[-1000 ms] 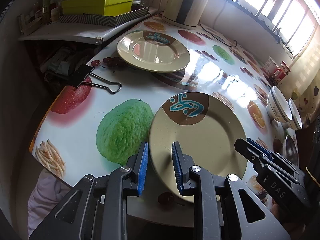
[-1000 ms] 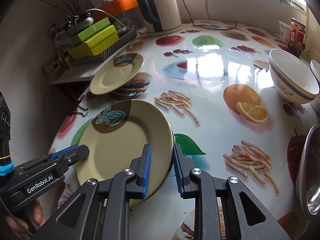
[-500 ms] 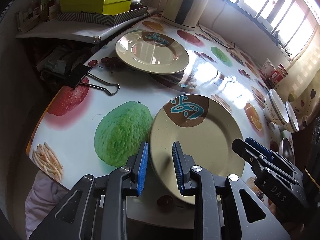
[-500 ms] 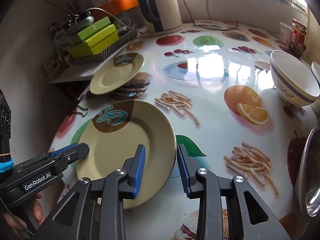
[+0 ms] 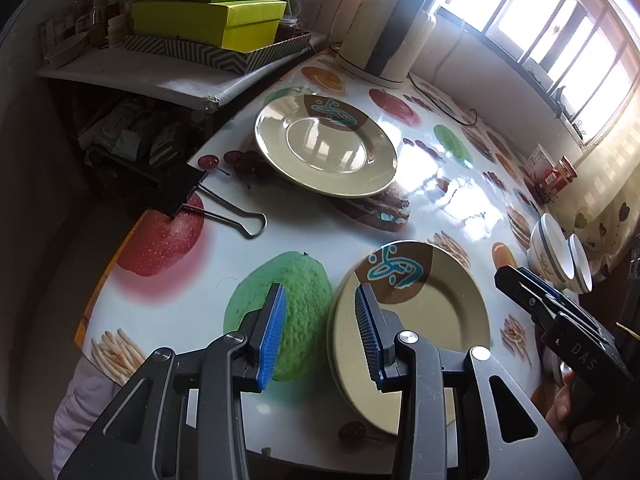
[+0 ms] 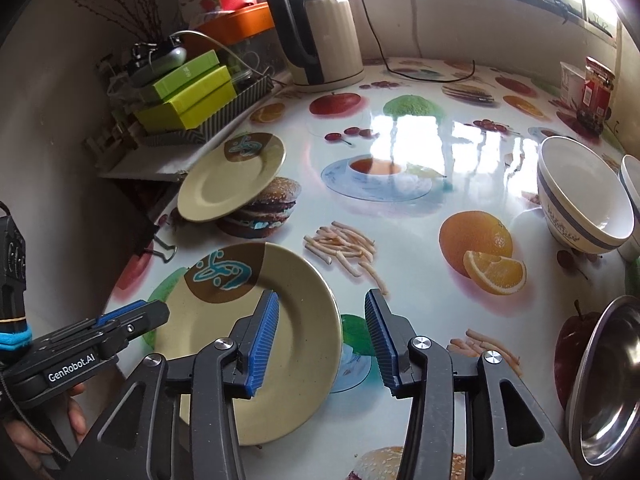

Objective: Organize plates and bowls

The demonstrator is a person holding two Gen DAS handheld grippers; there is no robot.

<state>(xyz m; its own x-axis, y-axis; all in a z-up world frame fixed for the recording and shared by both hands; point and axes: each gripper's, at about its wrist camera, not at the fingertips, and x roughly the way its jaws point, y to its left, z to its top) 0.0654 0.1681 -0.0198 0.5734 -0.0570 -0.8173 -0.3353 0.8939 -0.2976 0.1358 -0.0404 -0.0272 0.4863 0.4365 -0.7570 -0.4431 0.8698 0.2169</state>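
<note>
On the left of the fruit-printed table a black binder clip lies at the edge, its wire handles over a printed apple; behind it a low shelf carries green boxes stacked on a striped tray; further along, the far plate sits flat on the table, cream with a brown patch and a teal motif, well apart from the near plate; an electric kettle stands at the back by the window wall. The left gripper hovers over the near plate's left rim with its jaws partly apart, having just been opening; the blue pads do not press on the rim, the left one over the printed green fruit, the right one over the plate. The near plate lies at the table's front edge, and its outline looks doubled, though whether it is one plate or two stacked I cannot tell. The right gripper hangs over that plate's right rim, jaws likewise partly spread and just opened, the rim between them but free of the pads. To the right stand two white bowls with blue bands, touching one another; at the far right edge a steel bowl shows in part.
</note>
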